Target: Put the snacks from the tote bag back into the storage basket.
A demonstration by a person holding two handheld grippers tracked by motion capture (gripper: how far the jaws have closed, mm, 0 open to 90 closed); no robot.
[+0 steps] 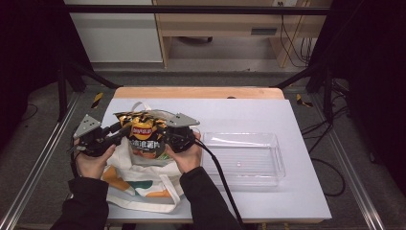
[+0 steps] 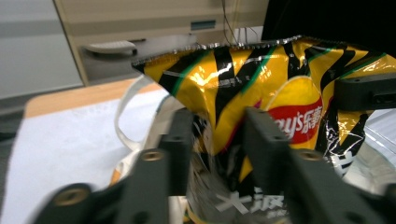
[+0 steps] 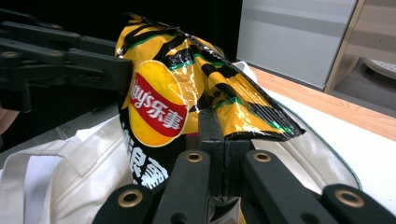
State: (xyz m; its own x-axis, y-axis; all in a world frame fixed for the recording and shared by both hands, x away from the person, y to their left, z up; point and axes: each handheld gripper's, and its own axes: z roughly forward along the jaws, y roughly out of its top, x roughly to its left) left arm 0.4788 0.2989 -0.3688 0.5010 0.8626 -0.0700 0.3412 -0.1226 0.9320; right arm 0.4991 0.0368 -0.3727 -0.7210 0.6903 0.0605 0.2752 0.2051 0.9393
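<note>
dim surroundings, foil glare, blurred foreground

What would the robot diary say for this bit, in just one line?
left tool: shut on chip bag | right tool: shut on chip bag | bag: upright, over tote bag | clear tray: empty

My left gripper and right gripper are black, with brass-ringed screws on the jaws, grey three-cornered plates on top and black trailing cables. I wear dark sleeves.
</note>
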